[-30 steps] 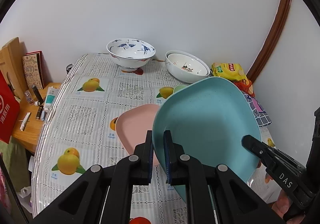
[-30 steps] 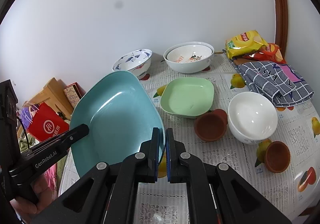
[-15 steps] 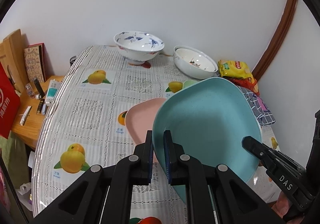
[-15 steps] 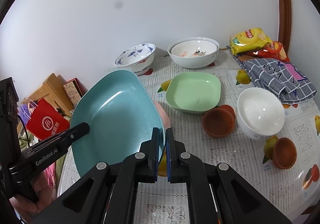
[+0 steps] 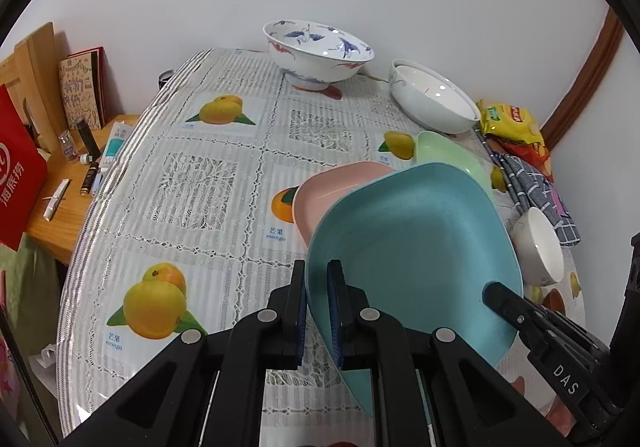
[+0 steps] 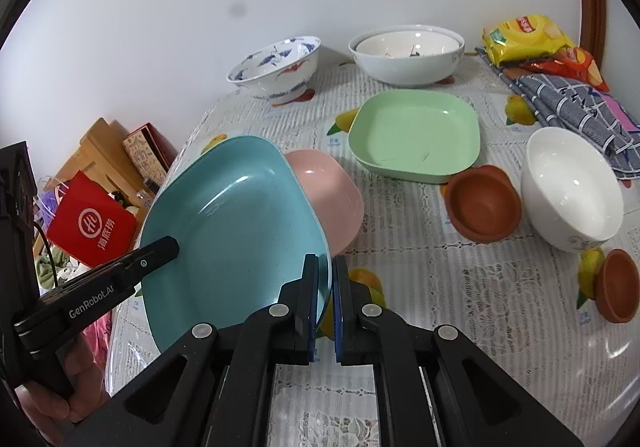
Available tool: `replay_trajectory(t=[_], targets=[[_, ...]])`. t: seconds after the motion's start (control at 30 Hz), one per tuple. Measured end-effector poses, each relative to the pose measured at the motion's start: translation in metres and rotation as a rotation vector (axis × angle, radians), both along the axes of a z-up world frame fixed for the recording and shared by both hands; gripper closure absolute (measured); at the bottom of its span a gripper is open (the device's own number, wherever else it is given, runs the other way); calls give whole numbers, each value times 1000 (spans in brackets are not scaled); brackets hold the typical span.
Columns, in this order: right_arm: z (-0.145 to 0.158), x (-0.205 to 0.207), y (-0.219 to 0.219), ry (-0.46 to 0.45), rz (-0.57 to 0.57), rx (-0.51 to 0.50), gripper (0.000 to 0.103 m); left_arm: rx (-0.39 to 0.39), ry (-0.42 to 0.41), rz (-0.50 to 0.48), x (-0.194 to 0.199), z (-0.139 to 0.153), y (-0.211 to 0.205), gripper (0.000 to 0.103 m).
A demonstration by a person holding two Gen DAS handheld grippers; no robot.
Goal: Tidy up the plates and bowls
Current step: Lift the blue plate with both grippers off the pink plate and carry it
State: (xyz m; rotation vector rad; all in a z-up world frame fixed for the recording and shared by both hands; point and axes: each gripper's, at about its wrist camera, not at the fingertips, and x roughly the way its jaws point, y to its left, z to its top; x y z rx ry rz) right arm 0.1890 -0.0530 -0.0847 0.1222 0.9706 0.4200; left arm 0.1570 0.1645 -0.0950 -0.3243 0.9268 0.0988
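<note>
Both grippers hold a teal square plate [image 5: 416, 247] by opposite rims, tilted above the table. My left gripper [image 5: 318, 287] is shut on its near-left rim. My right gripper [image 6: 325, 279] is shut on its right rim; the plate also shows in the right wrist view [image 6: 236, 223]. A pink plate [image 6: 332, 191] lies on the table, partly under the teal one; it also shows in the left wrist view [image 5: 336, 187]. A green plate [image 6: 416, 135] lies beyond it.
A blue-patterned bowl [image 6: 276, 67] and stacked white bowls [image 6: 406, 51] stand at the back. A white bowl [image 6: 572, 191] and two brown small bowls [image 6: 482, 207] [image 6: 616, 285] sit right. Snack bags [image 6: 528, 37] and a checked cloth [image 6: 576, 111] lie far right. A wooden side table [image 5: 60, 199] stands left.
Both grippers have carried the teal plate forward and lower, over the pink plate. The bowls at the back look closer.
</note>
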Motion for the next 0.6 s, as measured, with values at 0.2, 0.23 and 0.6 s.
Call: replay_trajectory(t=[0.2, 0.23, 0.6], targets=[[-12, 15, 5, 24, 6, -2, 96, 6, 19, 12, 15, -10, 5, 93], [-14, 18, 6, 29, 9, 1, 96, 7, 21, 15, 17, -11, 6, 93], [-24, 47, 25, 32, 35, -19, 96, 20, 32, 41, 38, -20, 16, 93]])
